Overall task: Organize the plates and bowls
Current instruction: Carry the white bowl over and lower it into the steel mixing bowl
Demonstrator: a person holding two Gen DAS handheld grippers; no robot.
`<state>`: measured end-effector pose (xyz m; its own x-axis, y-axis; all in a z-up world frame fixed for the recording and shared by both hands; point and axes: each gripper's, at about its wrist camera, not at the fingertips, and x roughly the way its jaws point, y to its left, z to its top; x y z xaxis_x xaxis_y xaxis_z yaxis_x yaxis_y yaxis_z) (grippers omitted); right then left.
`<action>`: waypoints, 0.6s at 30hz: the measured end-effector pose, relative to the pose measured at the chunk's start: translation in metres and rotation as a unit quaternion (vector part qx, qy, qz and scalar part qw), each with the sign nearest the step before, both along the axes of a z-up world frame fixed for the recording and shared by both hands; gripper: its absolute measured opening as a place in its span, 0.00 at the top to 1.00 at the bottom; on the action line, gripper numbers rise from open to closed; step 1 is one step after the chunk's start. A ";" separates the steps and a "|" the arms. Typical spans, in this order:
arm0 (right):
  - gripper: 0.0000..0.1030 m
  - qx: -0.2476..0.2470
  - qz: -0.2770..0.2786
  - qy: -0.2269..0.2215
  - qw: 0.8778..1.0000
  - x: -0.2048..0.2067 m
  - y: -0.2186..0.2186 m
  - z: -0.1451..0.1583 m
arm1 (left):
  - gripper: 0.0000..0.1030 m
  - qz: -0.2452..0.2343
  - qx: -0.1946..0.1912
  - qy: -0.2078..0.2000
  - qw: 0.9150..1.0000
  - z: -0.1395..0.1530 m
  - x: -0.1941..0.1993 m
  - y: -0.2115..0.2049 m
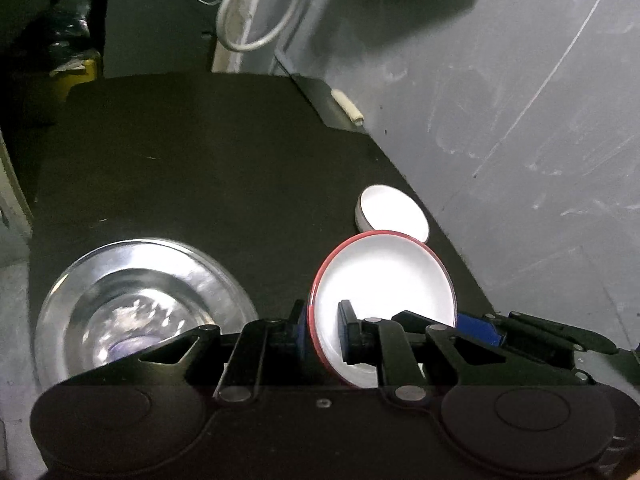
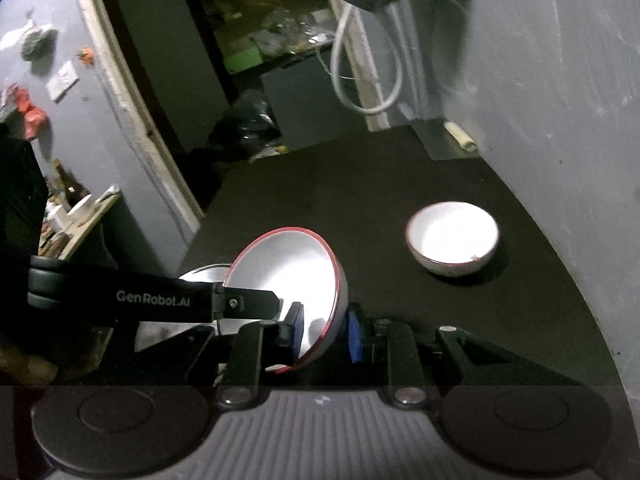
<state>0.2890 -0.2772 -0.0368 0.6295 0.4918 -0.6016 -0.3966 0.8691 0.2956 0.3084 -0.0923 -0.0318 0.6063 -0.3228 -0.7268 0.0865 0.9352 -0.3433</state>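
Both tongs point(image 1: 324, 320) point(image 2: 326, 330), angled downward, seemingly pinch one red-rimmed bowl point(image 1: 384, 284).

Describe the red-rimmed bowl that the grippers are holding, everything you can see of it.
The red-rimmed bowl is round, white and glossy inside, grey-white outside, with a thin red rim; it looks like enamel or ceramic. It appears empty. It is tipped steeply on edge above the black table, not lying on it. The right gripper is shut on its lower rim; the left gripper pinches its rim as well.
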 end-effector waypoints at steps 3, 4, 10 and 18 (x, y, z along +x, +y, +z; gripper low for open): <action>0.75 0.011 0.016 0.001 1.000 -0.011 0.007 0.007 | 0.84 0.014 -0.005 -0.010 1.000 0.006 -0.020 0.009; 0.75 0.013 0.022 0.001 1.000 -0.014 0.009 0.009 | 0.84 0.018 -0.008 -0.013 1.000 0.007 -0.028 0.013; 0.75 0.007 0.057 -0.007 0.998 -0.040 0.030 0.020 | 0.84 0.036 -0.021 -0.022 0.999 0.012 -0.067 0.037; 0.75 -0.016 0.091 -0.013 0.996 -0.075 0.059 0.030 | 0.84 0.049 -0.035 -0.027 0.998 0.012 -0.103 0.064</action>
